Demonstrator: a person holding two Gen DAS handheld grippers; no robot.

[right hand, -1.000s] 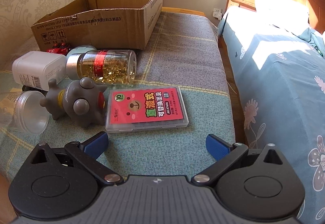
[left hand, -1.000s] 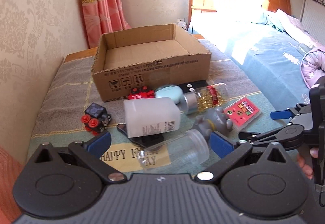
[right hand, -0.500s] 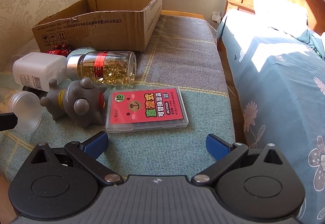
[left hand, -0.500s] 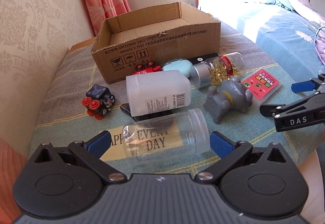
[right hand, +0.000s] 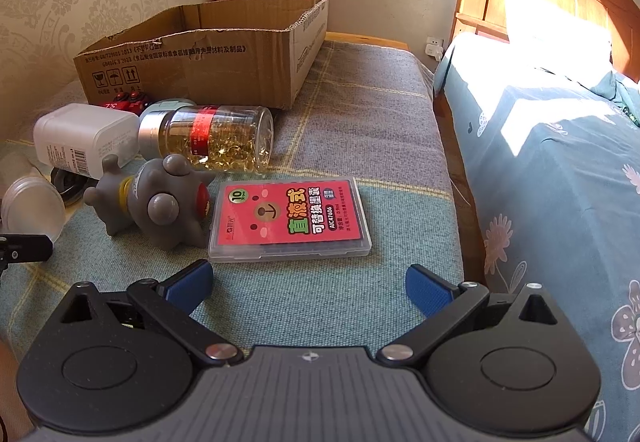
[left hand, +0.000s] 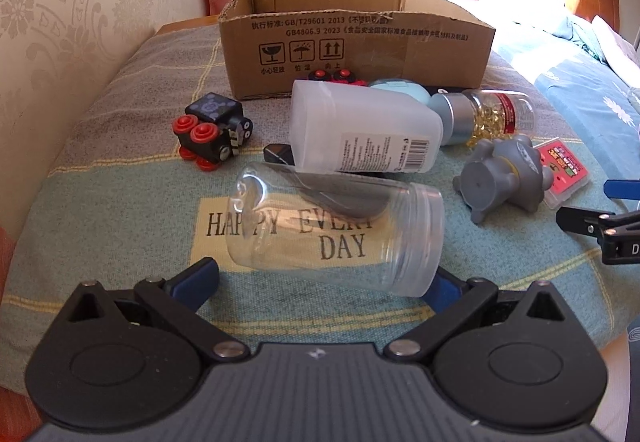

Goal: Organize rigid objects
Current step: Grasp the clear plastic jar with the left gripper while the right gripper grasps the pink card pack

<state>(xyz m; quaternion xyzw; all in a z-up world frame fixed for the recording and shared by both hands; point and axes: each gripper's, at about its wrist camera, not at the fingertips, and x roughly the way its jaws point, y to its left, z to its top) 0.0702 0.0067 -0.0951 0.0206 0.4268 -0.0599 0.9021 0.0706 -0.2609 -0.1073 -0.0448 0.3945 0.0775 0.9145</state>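
A clear plastic jar [left hand: 336,230] lies on its side on the cloth, right in front of my open left gripper [left hand: 320,280], its near side between the blue fingertips. Behind it lie a white bottle [left hand: 364,131], a black toy train [left hand: 212,129], a capsule bottle [left hand: 488,115] and a grey rubber toy [left hand: 500,177]. An open cardboard box [left hand: 356,37] stands at the back. My right gripper [right hand: 310,288] is open just short of a pink refill case [right hand: 290,219], with the grey rubber toy [right hand: 160,201] and the capsule bottle [right hand: 216,137] beyond it.
The cloth-covered table [right hand: 360,113] ends at its right edge beside a bed with a blue floral cover [right hand: 560,161]. A red toy car [left hand: 336,75] and a pale blue case [left hand: 396,87] lie against the box. Wallpapered wall and pink curtain stand behind.
My left gripper has come forward and lower toward the clear jar, which now reaches between its fingertips. The right gripper has barely moved.
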